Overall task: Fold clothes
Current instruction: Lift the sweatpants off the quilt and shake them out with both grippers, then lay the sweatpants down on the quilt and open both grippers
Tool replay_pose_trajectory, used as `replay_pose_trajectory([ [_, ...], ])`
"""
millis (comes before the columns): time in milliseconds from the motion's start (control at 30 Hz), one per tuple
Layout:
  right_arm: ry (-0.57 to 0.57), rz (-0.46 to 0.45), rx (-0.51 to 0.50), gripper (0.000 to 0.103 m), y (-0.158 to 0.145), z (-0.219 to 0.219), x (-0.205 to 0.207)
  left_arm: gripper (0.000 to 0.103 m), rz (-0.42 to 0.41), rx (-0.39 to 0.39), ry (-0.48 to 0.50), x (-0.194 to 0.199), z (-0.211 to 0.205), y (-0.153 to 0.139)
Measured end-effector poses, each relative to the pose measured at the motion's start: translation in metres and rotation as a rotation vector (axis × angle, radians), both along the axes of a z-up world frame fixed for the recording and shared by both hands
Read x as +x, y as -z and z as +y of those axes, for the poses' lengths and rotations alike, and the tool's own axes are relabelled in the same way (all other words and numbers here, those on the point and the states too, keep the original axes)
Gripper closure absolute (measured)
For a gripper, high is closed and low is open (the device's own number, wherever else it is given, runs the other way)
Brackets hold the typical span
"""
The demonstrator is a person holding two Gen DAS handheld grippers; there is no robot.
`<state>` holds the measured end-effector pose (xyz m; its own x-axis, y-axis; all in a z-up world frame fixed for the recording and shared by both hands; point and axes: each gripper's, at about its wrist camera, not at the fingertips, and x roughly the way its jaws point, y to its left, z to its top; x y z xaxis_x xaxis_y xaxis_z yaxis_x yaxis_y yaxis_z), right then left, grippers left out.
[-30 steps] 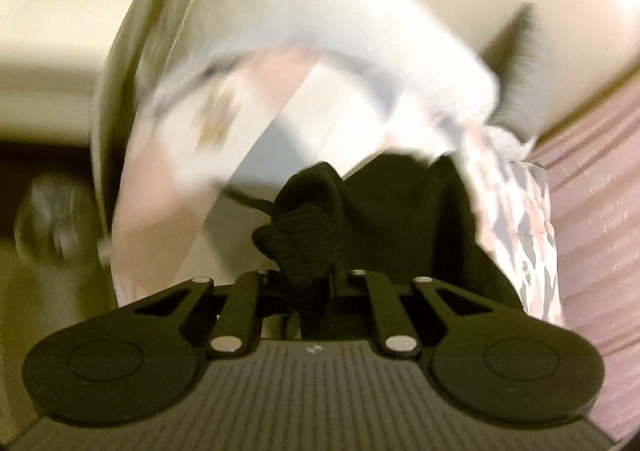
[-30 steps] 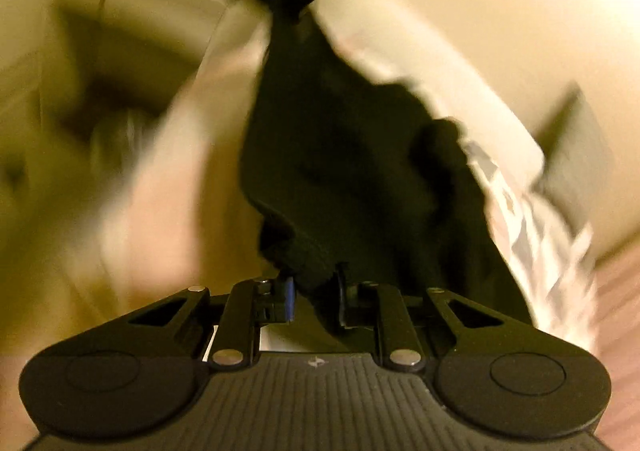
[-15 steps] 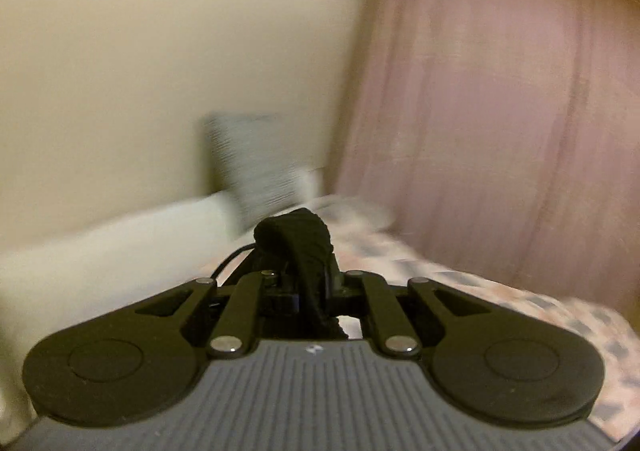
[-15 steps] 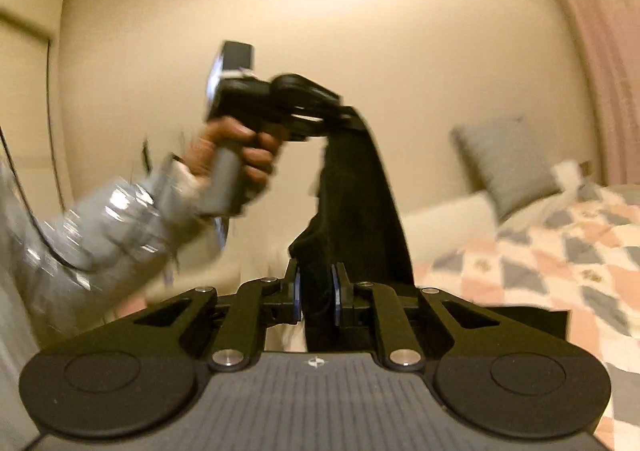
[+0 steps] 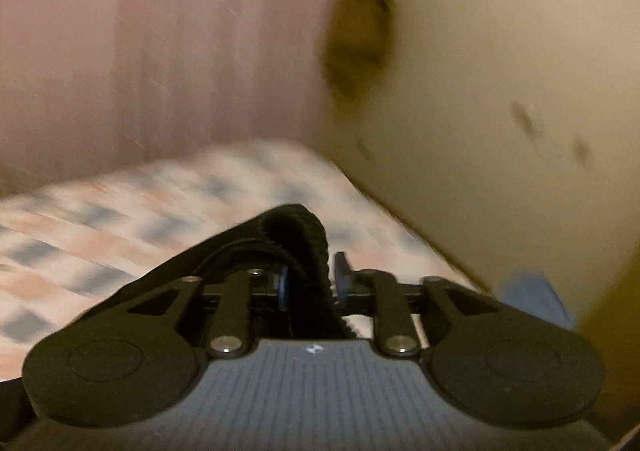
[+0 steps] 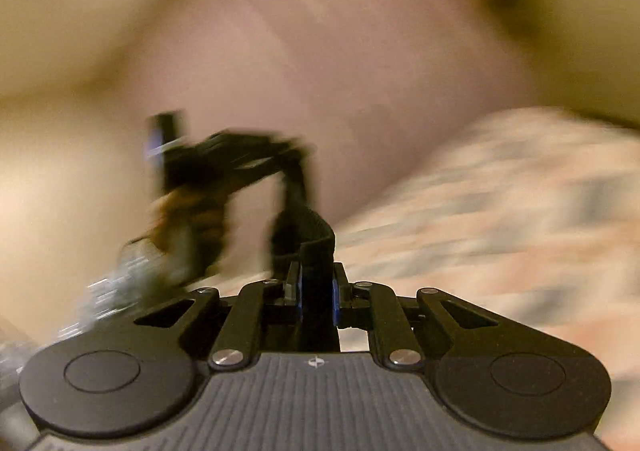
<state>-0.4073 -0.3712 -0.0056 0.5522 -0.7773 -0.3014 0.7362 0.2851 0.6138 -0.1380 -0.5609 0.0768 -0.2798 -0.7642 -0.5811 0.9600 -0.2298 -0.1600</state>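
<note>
A black ribbed garment [image 5: 296, 235] bunches between the fingers of my left gripper [image 5: 310, 283], which is shut on it; black cloth trails off to the lower left. In the right wrist view my right gripper [image 6: 316, 291] is shut on another part of the same black garment [image 6: 308, 235]. From there the cloth runs up to the left gripper [image 6: 288, 167], held by a hand [image 6: 188, 211] in a silvery sleeve. Both views are blurred by motion.
A bed with a pink, white and grey patchwork cover [image 5: 132, 207] lies below. A pink curtain [image 5: 160, 51] hangs behind it, next to a cream wall [image 5: 500, 91]. A blue object [image 5: 532, 299] sits at the bed's right corner.
Both grippers have swung to the right with the garment held up. The views now face the curtain and bed corner; the grey pillow has left the view.
</note>
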Motion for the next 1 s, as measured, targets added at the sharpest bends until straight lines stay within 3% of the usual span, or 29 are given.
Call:
replay_pose_trajectory([
  [67, 0.194, 0.112, 0.108, 0.089, 0.027, -0.018, -0.040, 0.072, -0.042, 0.087, 0.127, -0.072, -0.019, 0.039],
  [133, 0.374, 0.215, 0.232, 0.066, 0.056, -0.037, -0.079, 0.066, -0.048, 0.156, 0.198, -0.114, -0.011, 0.075],
  [167, 0.423, 0.236, 0.321, 0.061, 0.076, -0.046, -0.095, 0.063, -0.043, 0.187, 0.208, -0.119, 0.001, 0.094],
  [233, 0.486, 0.253, 0.462, 0.059, 0.116, -0.054, -0.118, 0.060, -0.034, 0.255, 0.191, -0.104, 0.020, 0.131],
  [300, 0.510, 0.272, 0.555, 0.057, 0.141, -0.052, -0.130, 0.058, -0.031, 0.338, 0.105, -0.068, 0.044, 0.163],
  [467, 0.429, 0.249, 0.704, 0.050, 0.181, -0.026, -0.126, 0.062, -0.078, 0.578, -0.242, 0.059, 0.126, 0.236],
  [567, 0.378, 0.234, 0.792, 0.050, 0.204, -0.010, -0.124, 0.066, -0.099, 0.709, -0.499, 0.145, 0.209, 0.254],
  [733, 0.221, 0.244, 0.895, 0.049, 0.232, -0.008, -0.094, 0.065, -0.081, 0.746, -0.773, 0.229, 0.331, 0.254],
  [867, 0.069, 0.276, 0.899, 0.044, 0.232, -0.022, -0.043, 0.063, 0.048, 0.747, -0.940, 0.261, 0.401, 0.264],
  [1000, -0.053, 0.303, 0.884, 0.038, 0.222, -0.023, 0.007, 0.063, 0.176, 0.705, -1.057, 0.290, 0.444, 0.277],
])
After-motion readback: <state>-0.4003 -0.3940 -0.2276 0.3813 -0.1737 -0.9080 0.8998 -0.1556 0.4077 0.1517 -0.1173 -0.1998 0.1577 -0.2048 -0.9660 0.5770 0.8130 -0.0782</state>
